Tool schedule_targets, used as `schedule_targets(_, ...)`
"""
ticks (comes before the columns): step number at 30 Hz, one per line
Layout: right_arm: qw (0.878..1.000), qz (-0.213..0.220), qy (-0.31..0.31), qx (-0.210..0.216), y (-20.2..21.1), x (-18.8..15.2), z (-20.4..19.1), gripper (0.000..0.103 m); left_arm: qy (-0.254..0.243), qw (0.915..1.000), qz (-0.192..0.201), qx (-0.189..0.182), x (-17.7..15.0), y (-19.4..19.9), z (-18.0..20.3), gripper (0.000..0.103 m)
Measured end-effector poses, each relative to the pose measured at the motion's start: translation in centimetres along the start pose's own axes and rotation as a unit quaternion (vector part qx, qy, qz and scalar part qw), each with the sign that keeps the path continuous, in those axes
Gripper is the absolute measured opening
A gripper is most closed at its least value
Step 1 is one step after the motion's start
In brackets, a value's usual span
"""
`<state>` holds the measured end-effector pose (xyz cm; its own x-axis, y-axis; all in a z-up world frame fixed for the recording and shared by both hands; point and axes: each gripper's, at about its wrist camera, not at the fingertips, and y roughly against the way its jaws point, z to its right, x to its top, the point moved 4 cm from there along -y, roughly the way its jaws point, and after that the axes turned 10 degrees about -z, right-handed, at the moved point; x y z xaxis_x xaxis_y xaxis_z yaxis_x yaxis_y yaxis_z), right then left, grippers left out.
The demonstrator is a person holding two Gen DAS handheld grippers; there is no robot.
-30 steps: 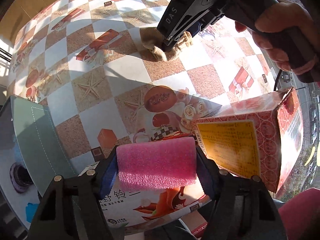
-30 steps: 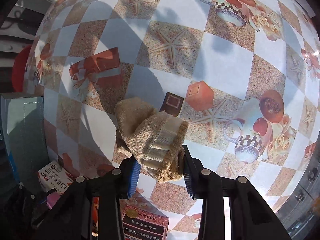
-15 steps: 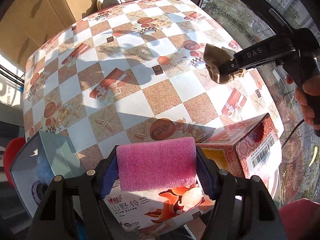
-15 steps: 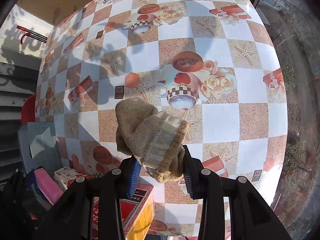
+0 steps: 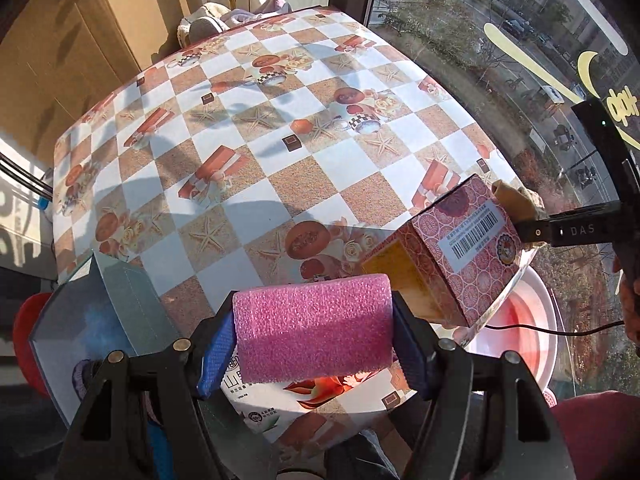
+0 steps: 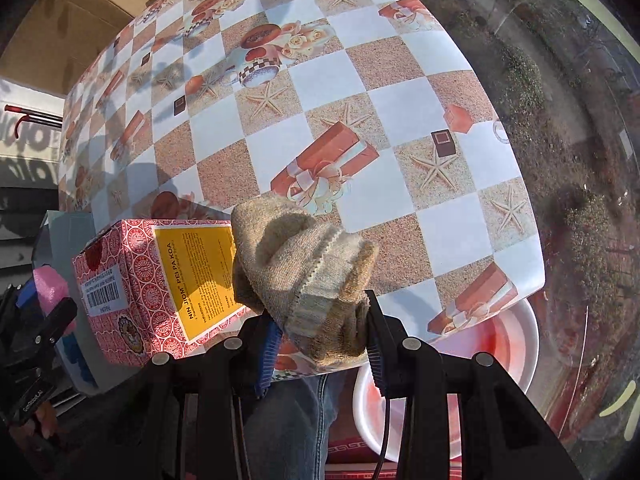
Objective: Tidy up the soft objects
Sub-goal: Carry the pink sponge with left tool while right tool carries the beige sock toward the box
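My left gripper is shut on a pink foam sponge, held above the near table edge over a printed carton. My right gripper is shut on a tan knitted sock, held off the table's near right corner, above a white and pink basin. In the left wrist view the sock and the right gripper show behind the red box at the right. In the right wrist view the sponge shows at the far left.
A red patterned box with a yellow label stands at the near table edge. A grey-blue carton is at the near left. The checked tablecloth covers the table. Bundled fabric lies at the far edge. The basin sits below the table.
My right gripper has lifted the sock off the table and carried it back and right, past the table's corner over the basin. My left gripper has risen and pulled back with the sponge.
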<state>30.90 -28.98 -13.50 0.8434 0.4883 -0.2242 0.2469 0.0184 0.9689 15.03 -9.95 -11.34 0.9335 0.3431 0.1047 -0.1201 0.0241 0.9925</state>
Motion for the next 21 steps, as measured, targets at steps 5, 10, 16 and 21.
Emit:
schedule_targets(5, 1.0, -0.011, 0.02, 0.002, -1.0, -4.6, -3.0, 0.04, 0.033, 0.9993, 0.013, 0.011, -2.8, 1.6, -2.4, 0.074)
schedule_targets(10, 0.997, -0.022, 0.074, 0.009, -1.5, -7.9, -7.2, 0.04, 0.084, 0.9956, 0.029, 0.029, -5.6, 3.3, -5.9, 0.074)
schedule_targets(16, 0.984, 0.003, 0.176, -0.003, -0.1, -8.4, -14.6, 0.04, 0.146, 0.987, 0.039, 0.054, -9.2, 4.9, -10.2, 0.074)
schedule_targets(21, 0.965, 0.03, 0.26, 0.0, 1.8, -7.6, -22.0, 0.04, 0.201, 0.9764, 0.044, 0.067, -12.3, 5.8, -13.0, 0.074)
